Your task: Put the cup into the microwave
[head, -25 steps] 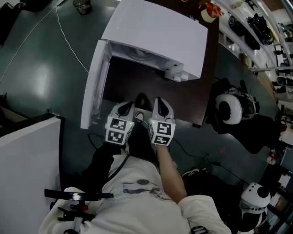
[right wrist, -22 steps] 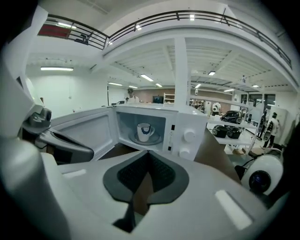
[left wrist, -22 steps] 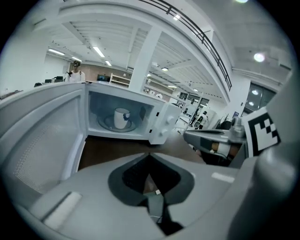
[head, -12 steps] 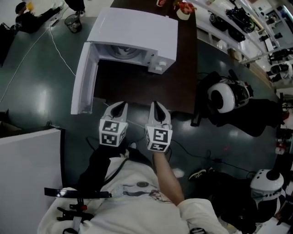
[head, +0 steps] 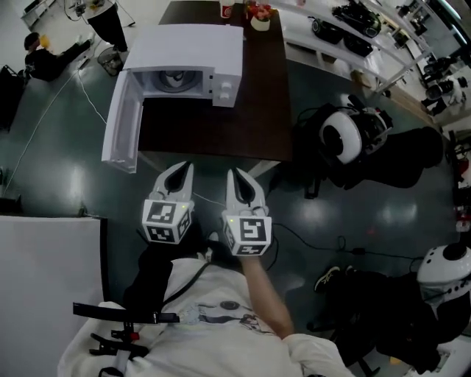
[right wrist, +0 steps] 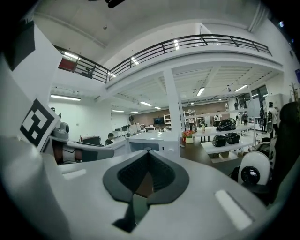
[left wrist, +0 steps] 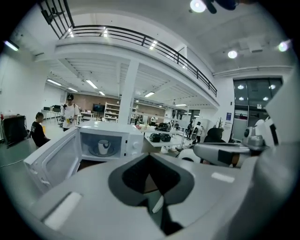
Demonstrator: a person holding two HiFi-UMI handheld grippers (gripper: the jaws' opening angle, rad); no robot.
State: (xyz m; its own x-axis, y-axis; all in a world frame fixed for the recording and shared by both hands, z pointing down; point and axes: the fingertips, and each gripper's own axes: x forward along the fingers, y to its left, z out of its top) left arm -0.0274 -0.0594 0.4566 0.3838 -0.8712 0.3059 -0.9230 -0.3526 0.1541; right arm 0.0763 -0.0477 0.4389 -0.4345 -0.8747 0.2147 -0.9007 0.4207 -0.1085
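The white microwave stands at the far end of a dark brown table, its door swung wide open to the left. A white cup stands inside on the turntable, and the left gripper view also shows the cup in the cavity. My left gripper and right gripper hang side by side over the floor just short of the table's near edge. Both point toward the microwave with jaws shut and nothing between them.
A white and black helmet lies on dark gear right of the table. A flower pot and a red cup sit behind the microwave. A white partition stands at the lower left. Cables cross the floor, and people stand far left.
Both grippers have drawn back from the table's edge toward my body and risen. The microwave now looks farther away, and more of the room shows.
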